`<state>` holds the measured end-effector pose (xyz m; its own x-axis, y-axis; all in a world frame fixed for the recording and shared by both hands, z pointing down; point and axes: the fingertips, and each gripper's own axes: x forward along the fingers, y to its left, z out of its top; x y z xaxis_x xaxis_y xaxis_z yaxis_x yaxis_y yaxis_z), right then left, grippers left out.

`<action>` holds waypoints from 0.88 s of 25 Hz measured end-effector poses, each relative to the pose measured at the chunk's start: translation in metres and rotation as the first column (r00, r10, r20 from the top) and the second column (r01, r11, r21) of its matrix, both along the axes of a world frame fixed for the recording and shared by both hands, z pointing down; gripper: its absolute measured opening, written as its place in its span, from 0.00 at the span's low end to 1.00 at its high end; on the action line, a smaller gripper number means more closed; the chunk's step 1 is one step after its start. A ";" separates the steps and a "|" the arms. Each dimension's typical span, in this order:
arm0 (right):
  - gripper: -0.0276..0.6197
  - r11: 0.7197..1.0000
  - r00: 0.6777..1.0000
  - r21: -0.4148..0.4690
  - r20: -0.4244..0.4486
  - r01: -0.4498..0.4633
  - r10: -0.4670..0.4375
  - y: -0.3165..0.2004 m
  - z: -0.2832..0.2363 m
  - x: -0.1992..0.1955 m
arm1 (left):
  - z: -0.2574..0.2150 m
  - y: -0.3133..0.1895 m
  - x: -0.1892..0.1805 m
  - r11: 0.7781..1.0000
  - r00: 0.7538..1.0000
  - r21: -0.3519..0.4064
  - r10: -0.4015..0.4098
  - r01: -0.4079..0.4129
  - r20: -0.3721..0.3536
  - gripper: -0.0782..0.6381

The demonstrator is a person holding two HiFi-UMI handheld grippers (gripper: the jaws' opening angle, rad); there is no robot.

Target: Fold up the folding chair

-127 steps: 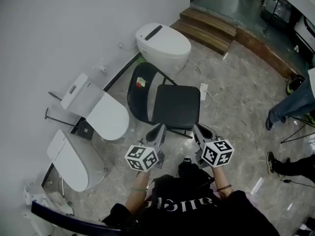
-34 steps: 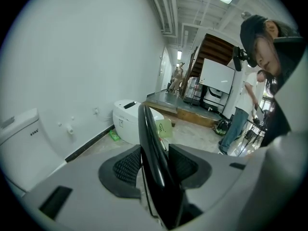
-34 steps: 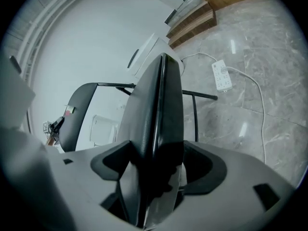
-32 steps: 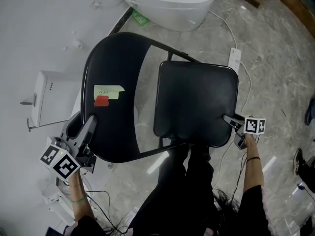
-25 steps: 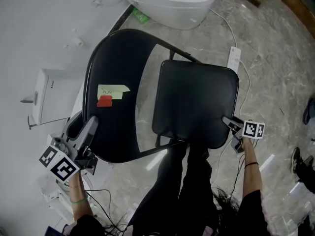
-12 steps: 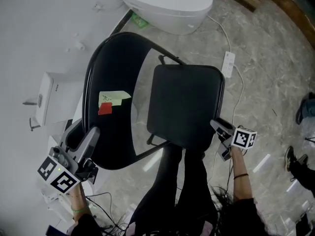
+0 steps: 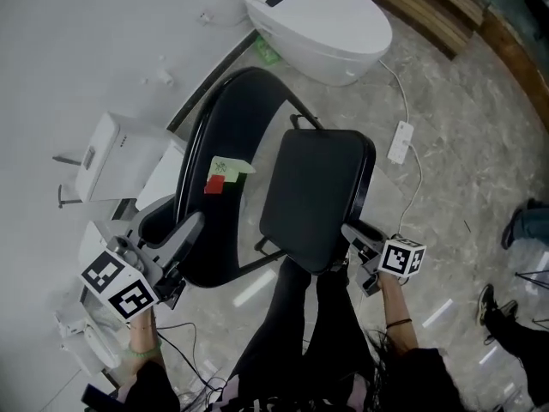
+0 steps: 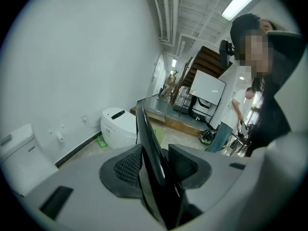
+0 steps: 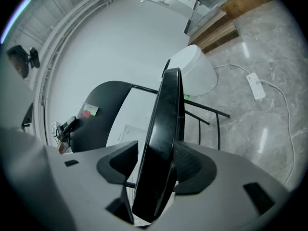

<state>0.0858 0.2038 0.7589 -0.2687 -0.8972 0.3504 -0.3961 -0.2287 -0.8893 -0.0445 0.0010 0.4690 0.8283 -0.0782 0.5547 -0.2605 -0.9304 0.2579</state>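
– While the folding chair (image 7: 287, 178) stands on the floor, where is it with respect to the toilet (image 7: 317, 24)?
– Just beside it, on the toilet's near side. Its backrest (image 7: 240, 127) rises close to the toilet's bowl. Its seat (image 7: 313, 191) is tipped up, front edge pointing away from the toilet.

– State of the left gripper (image 7: 171, 226)?
– Clenched on the backrest's rim at the end farthest from the toilet. Seen from the gripper itself, the black edge runs between both ribbed pads, which press on it.

– And the right gripper (image 7: 353, 234)?
– Its jaws have just been closing, and the seat's front edge sits between them. The pads grasp that edge, on the seat's side farthest from the toilet.

– Anything else noted?
– A green and a red sticky note (image 7: 225, 172) on the backrest. A white power strip (image 7: 400, 142) lies on the floor near the toilet.
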 end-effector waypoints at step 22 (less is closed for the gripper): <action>0.41 0.960 0.951 -0.065 -0.134 0.272 -0.278 -0.152 -0.103 -0.118 | -0.049 -0.039 -0.035 0.992 0.992 -0.045 -0.121 0.119 -0.037 0.34</action>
